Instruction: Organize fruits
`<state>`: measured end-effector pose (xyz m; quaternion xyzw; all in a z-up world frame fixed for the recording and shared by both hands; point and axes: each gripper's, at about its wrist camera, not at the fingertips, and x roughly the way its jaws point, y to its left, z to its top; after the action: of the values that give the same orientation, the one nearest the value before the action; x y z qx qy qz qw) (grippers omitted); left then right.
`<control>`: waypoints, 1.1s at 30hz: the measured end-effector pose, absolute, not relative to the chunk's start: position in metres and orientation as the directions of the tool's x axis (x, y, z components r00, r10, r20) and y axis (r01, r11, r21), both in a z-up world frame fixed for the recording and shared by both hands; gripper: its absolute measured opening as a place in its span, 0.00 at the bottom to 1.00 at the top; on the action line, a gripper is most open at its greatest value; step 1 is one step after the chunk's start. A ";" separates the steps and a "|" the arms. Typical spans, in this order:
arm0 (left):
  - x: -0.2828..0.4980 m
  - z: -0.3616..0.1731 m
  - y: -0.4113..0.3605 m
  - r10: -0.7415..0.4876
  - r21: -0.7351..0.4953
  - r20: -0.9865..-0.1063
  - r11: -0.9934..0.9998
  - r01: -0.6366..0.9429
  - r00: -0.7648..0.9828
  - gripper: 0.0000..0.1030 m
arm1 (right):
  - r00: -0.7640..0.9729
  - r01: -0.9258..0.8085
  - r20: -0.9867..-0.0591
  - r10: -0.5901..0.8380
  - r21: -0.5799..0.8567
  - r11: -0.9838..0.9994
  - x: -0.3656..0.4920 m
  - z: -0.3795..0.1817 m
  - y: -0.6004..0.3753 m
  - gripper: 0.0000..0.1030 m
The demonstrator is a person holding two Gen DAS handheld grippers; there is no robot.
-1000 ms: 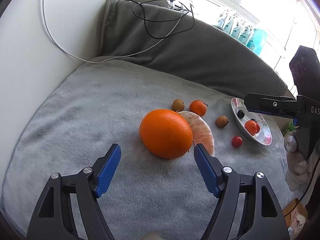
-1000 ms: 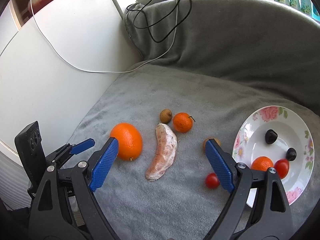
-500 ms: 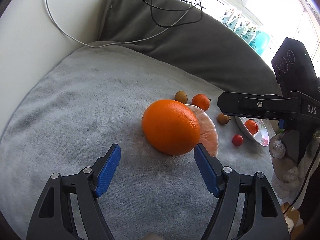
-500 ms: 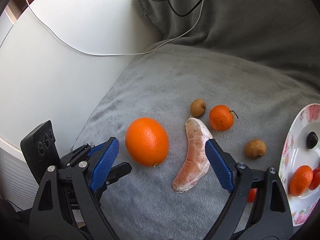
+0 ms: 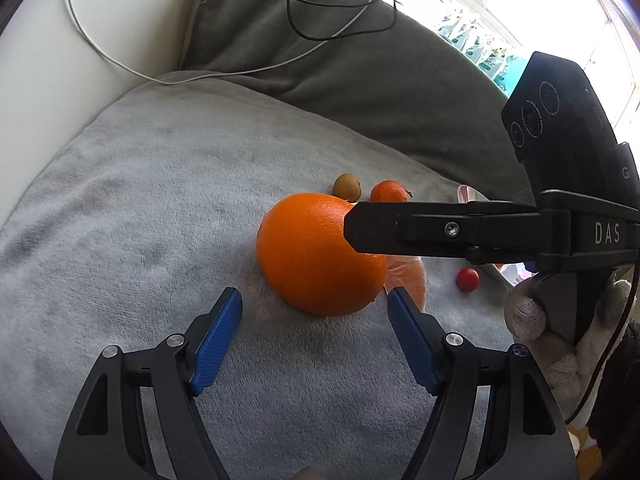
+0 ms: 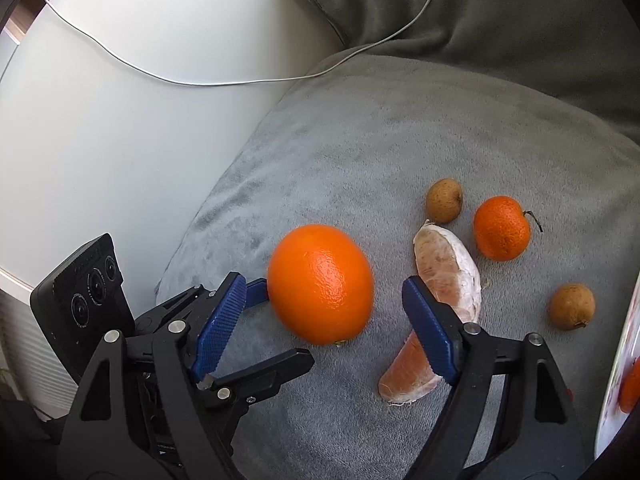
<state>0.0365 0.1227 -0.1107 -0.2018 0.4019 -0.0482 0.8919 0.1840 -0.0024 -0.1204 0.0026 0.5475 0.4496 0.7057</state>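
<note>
A big orange (image 5: pixel 316 256) lies on the grey blanket (image 5: pixel 160 208). My left gripper (image 5: pixel 314 300) is open, its blue pads just short of the orange on either side, not touching. My right gripper (image 6: pixel 324 286) straddles the same orange (image 6: pixel 320 284) from the other side; its jaws are closing, and gaps still show between pads and peel. One of its fingers (image 5: pixel 440 232) crosses over the orange. A peeled citrus segment (image 6: pixel 444 276), a tangerine (image 6: pixel 502 228), two brown fruits (image 6: pixel 444 200) (image 6: pixel 572 306) and a cherry tomato (image 5: pixel 467 279) lie to the right.
A flowered plate (image 6: pixel 612 420) with fruit in it shows at the right edge. A grey cushion (image 5: pixel 360 64) with cables on it rises behind the blanket, and a white wall (image 6: pixel 120 120) runs on the left. A gloved hand (image 5: pixel 528 316) holds the right gripper.
My right gripper has swung left and down from near the plate until it straddles the big orange, and its jaws have narrowed. My left gripper has stayed by the orange, still open.
</note>
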 end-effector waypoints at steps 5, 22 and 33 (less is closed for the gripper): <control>0.041 -0.112 0.124 -0.263 -0.417 -0.696 0.906 -0.078 0.668 0.70 | -0.036 -0.624 -0.764 0.644 0.520 0.583 0.187 -0.126 0.002 0.74; 0.051 -0.114 0.119 -0.288 -0.420 -0.692 0.907 -0.045 0.662 0.57 | -0.068 -0.593 -0.754 0.653 0.557 0.581 0.187 -0.134 0.003 0.63; 0.047 -0.111 0.113 -0.264 -0.380 -0.690 0.925 -0.027 0.674 0.57 | -0.044 -0.599 -0.747 0.663 0.551 0.581 0.186 -0.129 -0.005 0.63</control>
<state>0.0475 0.1125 -0.1113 -0.1824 0.3983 -0.0662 0.8965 0.1856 -0.0053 -0.1292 0.0286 0.5595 0.4569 0.6909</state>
